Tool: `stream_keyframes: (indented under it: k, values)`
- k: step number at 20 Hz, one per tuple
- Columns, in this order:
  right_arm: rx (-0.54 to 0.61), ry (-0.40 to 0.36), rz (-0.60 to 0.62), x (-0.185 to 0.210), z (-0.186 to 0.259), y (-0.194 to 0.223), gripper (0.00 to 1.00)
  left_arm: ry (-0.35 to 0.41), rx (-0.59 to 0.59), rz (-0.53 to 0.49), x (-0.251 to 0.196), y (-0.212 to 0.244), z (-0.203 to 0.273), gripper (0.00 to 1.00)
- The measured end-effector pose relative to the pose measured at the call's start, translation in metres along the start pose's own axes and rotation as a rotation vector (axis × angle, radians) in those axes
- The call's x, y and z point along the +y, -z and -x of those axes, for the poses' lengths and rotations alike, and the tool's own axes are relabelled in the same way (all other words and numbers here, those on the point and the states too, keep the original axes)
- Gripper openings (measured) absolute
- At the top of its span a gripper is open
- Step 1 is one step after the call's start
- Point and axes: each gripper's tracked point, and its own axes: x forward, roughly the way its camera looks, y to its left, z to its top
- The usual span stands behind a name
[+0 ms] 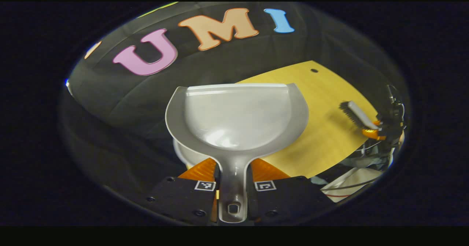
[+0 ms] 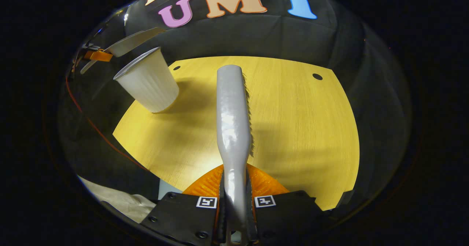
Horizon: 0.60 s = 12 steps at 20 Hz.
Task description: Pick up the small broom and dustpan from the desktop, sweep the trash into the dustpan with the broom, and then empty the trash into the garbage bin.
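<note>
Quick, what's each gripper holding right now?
Left gripper: closed on the dustpan handle.
Right gripper: closed on the broom handle.

Dustpan (image 1: 238, 117): smooth moulded plastic, pale grey, glossy; soft highlights pool in the scoop and along the handle toward 6 o'clock in the left gripper view.

Broom (image 2: 233, 121): same glossy grey plastic on its back, bright glare streak along it; dark, coarse bristles fringe its edge toward 3 o'clock in the right gripper view.

Desktop (image 2: 293, 128): yellow wood-look surface, fine straight grain, smooth, low satin sheen with a brighter patch near 6 o'clock.

Garbage bin (image 2: 148, 83), at 10 o'clock in the right gripper view: white, matt, finely ribbed wall; looks like plastic, cannot be sure.

Booth wall (image 2: 256, 37), toward 12 o'clock: black cloth, matt, softly creased.
</note>
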Motion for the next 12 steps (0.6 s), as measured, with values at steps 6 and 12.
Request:
stream_keyframes:
  k: [6,12]
  values:
    - [0.044,-0.018,-0.078,-0.014,-0.009,-0.013,0.23,0.124,-0.001,0.075,-0.118,0.006,-0.068,0.24]
    - [0.119,0.035,-0.11,-0.014,-0.06,-0.008,0.23,0.057,0.094,0.288,-0.145,0.072,-0.093,0.25]
